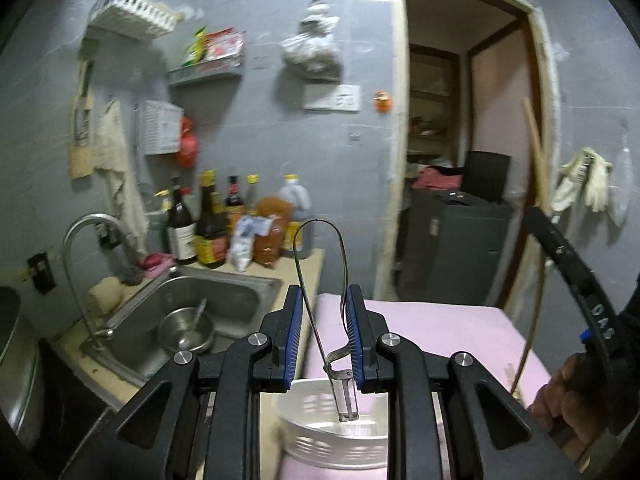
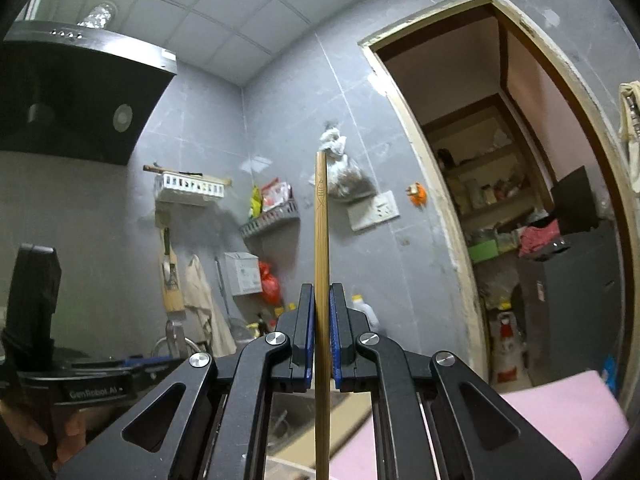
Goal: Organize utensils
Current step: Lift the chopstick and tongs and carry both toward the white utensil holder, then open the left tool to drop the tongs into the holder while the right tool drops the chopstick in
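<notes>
Holding a wire-handled peeler (image 1: pixel 326 308), the left gripper (image 1: pixel 323 336) is clamped on its thin loop, blade end hanging over the white basket (image 1: pixel 340 440) on the pink mat (image 1: pixel 440 332). The right gripper (image 2: pixel 321 336) is clamped tight on an upright bamboo chopstick (image 2: pixel 322 280), raised to the right of the sink (image 1: pixel 224 304). Risks, as judged: the springy loop could twist or slip between the pads, dropping the peeler outside the basket; the long chopstick could pivot in its narrow grip or strike the other gripper.

Both grippers share one build: the left gripper (image 1: pixel 323 334) and right gripper (image 2: pixel 322 334) have matte black linkage arms, round silver pivot screws and ribbed blue pads (image 1: pixel 295 330). White lettering marks the black housings.
</notes>
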Tool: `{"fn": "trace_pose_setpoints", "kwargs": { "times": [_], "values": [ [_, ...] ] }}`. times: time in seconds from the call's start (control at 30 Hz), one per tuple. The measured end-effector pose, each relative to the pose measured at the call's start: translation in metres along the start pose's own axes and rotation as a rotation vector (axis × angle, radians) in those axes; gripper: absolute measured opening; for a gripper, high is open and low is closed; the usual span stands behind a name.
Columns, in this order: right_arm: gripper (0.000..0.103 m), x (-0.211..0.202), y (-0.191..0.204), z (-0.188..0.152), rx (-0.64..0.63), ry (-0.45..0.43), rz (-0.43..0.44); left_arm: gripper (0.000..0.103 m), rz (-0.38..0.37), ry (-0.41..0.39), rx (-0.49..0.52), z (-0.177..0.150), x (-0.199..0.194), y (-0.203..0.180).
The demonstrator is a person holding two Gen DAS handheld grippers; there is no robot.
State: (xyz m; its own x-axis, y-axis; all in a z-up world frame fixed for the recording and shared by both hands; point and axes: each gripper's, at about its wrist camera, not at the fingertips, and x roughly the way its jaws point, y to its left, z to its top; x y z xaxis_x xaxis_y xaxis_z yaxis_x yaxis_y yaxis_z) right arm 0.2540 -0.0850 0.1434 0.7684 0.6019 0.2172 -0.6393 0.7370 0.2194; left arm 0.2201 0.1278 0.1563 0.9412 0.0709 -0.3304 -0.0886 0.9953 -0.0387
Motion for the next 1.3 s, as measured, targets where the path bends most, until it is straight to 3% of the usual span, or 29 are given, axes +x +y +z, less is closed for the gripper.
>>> {"fn": "trace_pose_setpoints", "kwargs": {
  "times": [0.17, 0.3, 0.53, 0.8, 1.07, 1.13, 1.23, 1.3],
  "values": [
    [0.005, 0.023, 0.004, -0.020, -0.015, -0.014, -0.005, 0.018, 0.068, 0.025, -0.019, -0.011, 0.024, 0.017],
    [0.005, 0.033, -0.002, -0.036, -0.015, 0.021, -0.039, 0.018, 0.062, 0.073, -0.044, -0.019, 0.042, 0.021],
    [0.005, 0.041, -0.004, -0.057, -0.050, 0.087, -0.068, 0.018, 0.077, 0.130, 0.025, -0.039, 0.057, 0.008],
    [0.005, 0.035, 0.000, -0.083, -0.108, 0.212, -0.069, 0.018, -0.010, 0.209, 0.006, -0.059, 0.068, 0.006],
    [0.007, 0.020, -0.007, -0.088, -0.091, 0.311, -0.069, 0.021, -0.110, 0.226, -0.052, -0.063, 0.062, 0.003],
    [0.009, 0.016, -0.009, -0.086, -0.090, 0.322, -0.068, 0.027, -0.127, 0.206, -0.070, -0.062, 0.057, 0.003],
    [0.022, 0.011, -0.010, -0.081, -0.094, 0.323, -0.065, 0.035, -0.141, 0.161, -0.080, -0.059, 0.045, 0.001],
    [0.023, 0.005, -0.011, -0.075, -0.097, 0.314, -0.066, 0.038, -0.151, 0.132, -0.091, -0.058, 0.037, -0.001]
  ]
}}
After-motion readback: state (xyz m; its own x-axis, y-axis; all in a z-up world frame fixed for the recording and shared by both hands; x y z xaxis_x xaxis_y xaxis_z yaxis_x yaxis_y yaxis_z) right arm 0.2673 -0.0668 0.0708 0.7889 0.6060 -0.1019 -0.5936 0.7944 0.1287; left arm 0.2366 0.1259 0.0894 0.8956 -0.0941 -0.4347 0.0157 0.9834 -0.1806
